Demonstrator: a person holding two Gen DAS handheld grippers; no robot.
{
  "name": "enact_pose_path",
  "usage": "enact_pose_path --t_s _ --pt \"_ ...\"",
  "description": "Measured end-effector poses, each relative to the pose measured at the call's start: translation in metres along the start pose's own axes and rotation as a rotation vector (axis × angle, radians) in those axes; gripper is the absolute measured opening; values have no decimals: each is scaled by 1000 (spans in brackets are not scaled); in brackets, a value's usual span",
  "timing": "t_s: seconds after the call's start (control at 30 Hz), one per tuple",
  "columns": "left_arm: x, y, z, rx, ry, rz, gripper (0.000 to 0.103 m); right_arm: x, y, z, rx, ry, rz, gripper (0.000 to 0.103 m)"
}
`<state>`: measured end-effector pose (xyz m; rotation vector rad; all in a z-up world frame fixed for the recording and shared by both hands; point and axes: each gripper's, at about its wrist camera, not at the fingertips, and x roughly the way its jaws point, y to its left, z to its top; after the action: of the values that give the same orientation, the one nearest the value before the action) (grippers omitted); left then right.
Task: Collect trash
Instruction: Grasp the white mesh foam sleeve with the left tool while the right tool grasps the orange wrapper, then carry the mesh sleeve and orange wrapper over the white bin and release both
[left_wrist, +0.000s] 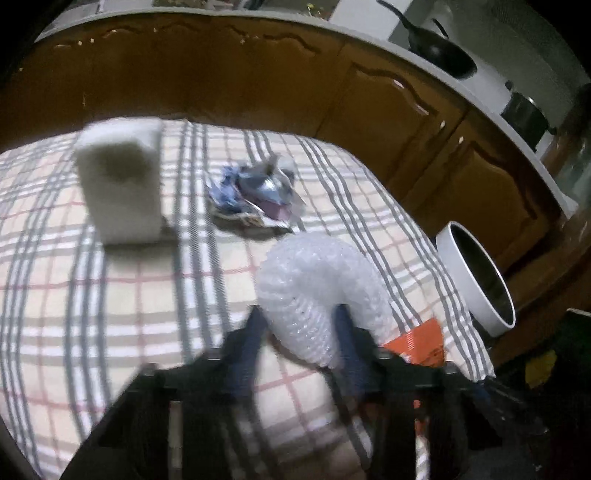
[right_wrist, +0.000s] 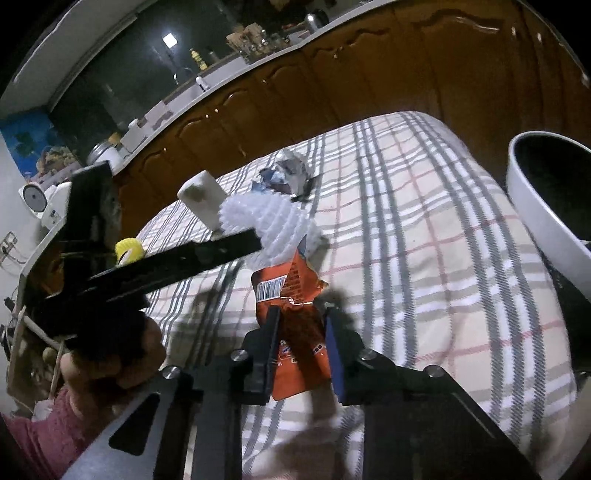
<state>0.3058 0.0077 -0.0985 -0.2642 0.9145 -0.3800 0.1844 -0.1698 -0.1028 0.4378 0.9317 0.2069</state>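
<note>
While the left gripper (left_wrist: 301, 325) squeezes the white foam net (left_wrist: 314, 291), the right gripper (right_wrist: 303, 332) pinches the orange wrapper (right_wrist: 291, 295) on the checked cloth (right_wrist: 424, 258). The wrapper shows a barcode, but its words are too blurry to read. The white bin (right_wrist: 535, 206) stands just beside the cloth.

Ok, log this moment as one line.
left hand-held gripper: shut on foam net | right hand-held gripper: shut on orange wrapper | bin: right of both | foil wrapper: on cloth
</note>
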Motion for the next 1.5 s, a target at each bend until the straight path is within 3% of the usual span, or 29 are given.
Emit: enact_pose_path --t_s 0.07,0.23,0.63,0.73,1.5 --pt "6 -3 0 12 3 3 16 -7 -8 0 22 -15 -9 21" --pt "1 -13 1 37 -19 -12 11 -29 -29 3 73 -74 -40 19" --pt "-27 -59 -3 136 -51 -88 11 -80 -67 8 132 -183 -123 14" --pt "-28 -71 -4 157 -45 -104 11 -90 -75 8 145 -203 -133 2" --pt "-24 -109 -7 216 -30 -130 11 -126 -88 20 131 -282 -173 2"
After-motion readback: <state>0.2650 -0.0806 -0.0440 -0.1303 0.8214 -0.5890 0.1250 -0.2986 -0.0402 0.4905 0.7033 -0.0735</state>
